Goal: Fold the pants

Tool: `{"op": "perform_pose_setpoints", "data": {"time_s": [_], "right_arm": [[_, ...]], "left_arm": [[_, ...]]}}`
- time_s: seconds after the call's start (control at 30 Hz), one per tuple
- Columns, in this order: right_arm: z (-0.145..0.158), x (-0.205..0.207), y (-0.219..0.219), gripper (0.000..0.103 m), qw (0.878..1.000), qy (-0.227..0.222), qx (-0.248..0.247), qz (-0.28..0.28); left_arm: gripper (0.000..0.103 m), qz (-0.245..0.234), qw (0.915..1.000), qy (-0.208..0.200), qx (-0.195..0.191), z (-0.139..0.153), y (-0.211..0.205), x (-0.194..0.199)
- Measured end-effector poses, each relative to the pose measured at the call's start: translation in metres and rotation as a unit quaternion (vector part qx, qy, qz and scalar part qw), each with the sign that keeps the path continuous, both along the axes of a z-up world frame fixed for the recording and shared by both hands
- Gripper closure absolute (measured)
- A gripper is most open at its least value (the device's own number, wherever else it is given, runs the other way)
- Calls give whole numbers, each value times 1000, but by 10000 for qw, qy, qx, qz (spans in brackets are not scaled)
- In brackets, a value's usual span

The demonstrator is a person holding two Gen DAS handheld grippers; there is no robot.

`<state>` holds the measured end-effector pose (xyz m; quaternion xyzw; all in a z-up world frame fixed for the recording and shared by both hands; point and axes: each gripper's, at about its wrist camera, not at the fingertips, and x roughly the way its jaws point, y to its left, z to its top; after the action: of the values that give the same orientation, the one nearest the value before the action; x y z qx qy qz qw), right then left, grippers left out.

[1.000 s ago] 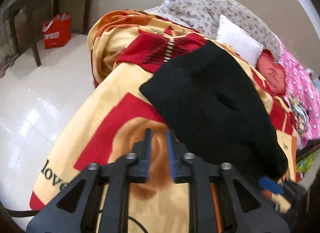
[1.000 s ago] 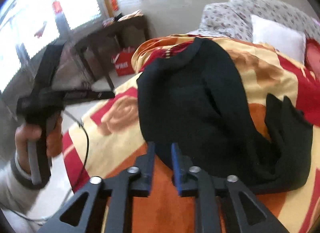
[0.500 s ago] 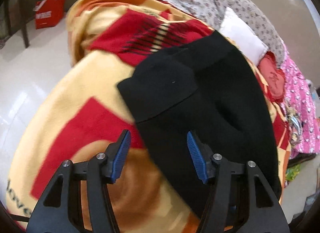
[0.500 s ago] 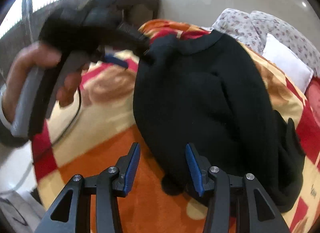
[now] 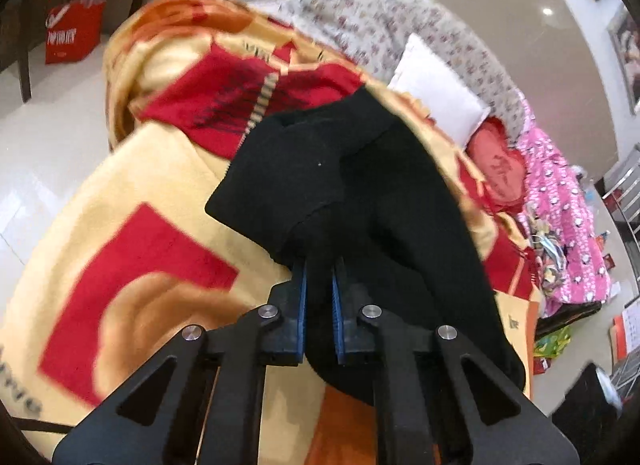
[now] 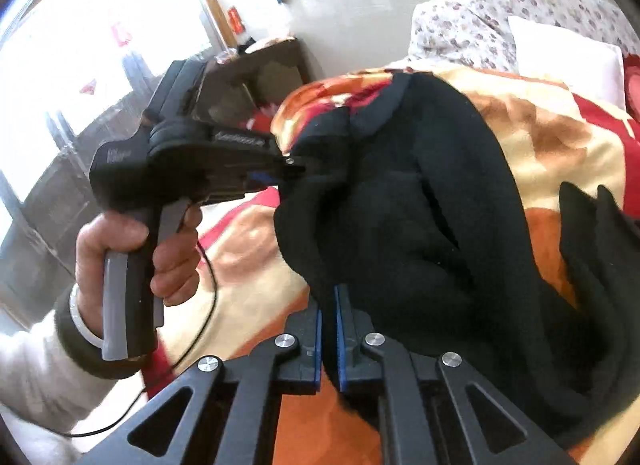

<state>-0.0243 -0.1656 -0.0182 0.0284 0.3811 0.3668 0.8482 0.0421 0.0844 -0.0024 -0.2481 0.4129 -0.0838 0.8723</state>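
Black pants lie across a bed covered with a yellow, red and orange blanket. My left gripper is shut on the near edge of the pants, black cloth pinched between its blue pads. In the right wrist view the pants bunch upward where they are held. My right gripper is shut on the pants' lower edge. The left gripper, held in a hand, shows there too, clamped on the pants' left edge.
Flowered pillows, a white pillow and a red heart cushion lie at the head of the bed. A pink cloth hangs at the right. A red bag stands on the floor beside a dark table.
Both grippers opened wide, moved onto the pants' near edge, and closed on the cloth. The held edges now lift off the blanket.
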Motion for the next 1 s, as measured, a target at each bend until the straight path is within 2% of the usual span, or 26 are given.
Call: {"op": "perform_pose_setpoints", "data": {"time_s": [0.1,0.2,0.27,0.33,0.37,0.43,0.47,0.5,0.53,0.57,0.6,0.67,0.77,0.83,0.9,1.0], "right_arm": [[9,-15,-4,98,9996,103,155,227],[7,-36,-3,98,9987,144,78,487],[-7,-41,0,98,9987,167,-47,481],[-21,-38,3,93,9977,487,-138,452],[-19,-38,3,91,9969,620,-119,469],[-4,-47,-7,89,9980,459,51,433],[9,-50,-14,85,9985,305,202,415],[23,-56,-23,72,9988,156,297,345],[36,-58,-30,63,9993,-19,319,210],[46,-57,-36,49,9995,-181,264,29],[53,-54,-39,44,9990,-371,170,-191],[57,-42,-41,44,9970,-606,-51,-477],[44,-10,-29,44,9979,-335,-319,-460],[24,11,-15,48,9981,-103,-530,-299],[8,26,-8,96,9943,-88,-964,-456],[7,53,-10,98,9918,-150,-1093,-643]], "left_arm": [[94,71,9998,-133,118,10,13,-46],[94,163,9989,68,435,-6,22,-74],[93,178,9967,300,727,-23,21,-79],[90,154,9953,445,850,-30,22,-83],[88,144,9952,414,873,-27,25,-85],[87,258,9941,197,1039,-11,29,-90],[87,377,9923,29,1181,1,31,-93],[86,474,9901,-134,1311,10,33,-96],[78,507,9891,-229,1367,15,35,-98],[68,497,9887,-324,1376,22,36,-99],[63,459,9890,-389,1353,26,35,-97],[60,367,9894,-438,1338,27,32,-90],[60,79,9912,-291,1290,14,14,-74],[60,-110,9911,-134,1320,0,-2,-62],[60,-341,9895,104,1403,-18,-17,-53],[60,-620,9860,202,1538,-34,-33,-51]]}}
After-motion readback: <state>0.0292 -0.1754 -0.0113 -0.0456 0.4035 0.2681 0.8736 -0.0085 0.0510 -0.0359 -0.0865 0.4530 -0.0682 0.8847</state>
